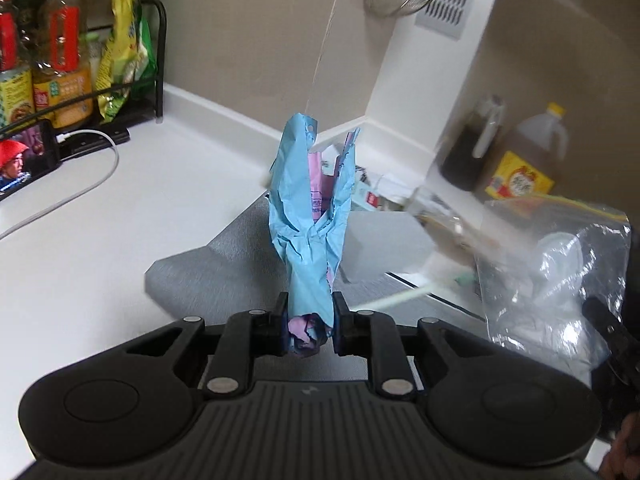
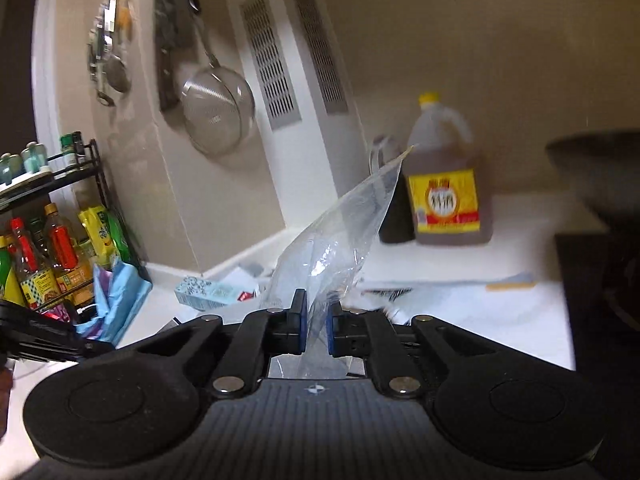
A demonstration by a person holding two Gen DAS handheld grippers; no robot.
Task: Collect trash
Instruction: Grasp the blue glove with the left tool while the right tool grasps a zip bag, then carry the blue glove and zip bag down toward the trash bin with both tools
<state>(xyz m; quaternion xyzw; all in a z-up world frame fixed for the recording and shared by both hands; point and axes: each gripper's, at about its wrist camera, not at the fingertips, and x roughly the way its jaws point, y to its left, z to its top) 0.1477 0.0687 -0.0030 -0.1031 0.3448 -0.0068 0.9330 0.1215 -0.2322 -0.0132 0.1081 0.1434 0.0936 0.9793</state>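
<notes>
Wrapper, blue, crumpled (image 1: 308, 216): left fingers (image 1: 282, 316) clamp it; right fingers (image 2: 298, 320) pinch clear bag (image 2: 332, 240) beside it. I'd open the bag before dropping.

White counter (image 1: 80, 248): phone (image 1: 24, 160), jug (image 2: 446, 184), rack (image 1: 120, 92).

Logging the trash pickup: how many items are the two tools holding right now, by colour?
Crumpled light-blue paper wrapper, in the left tool: 1
Clear plastic bag, in the right tool: 1
Total: 2
</notes>
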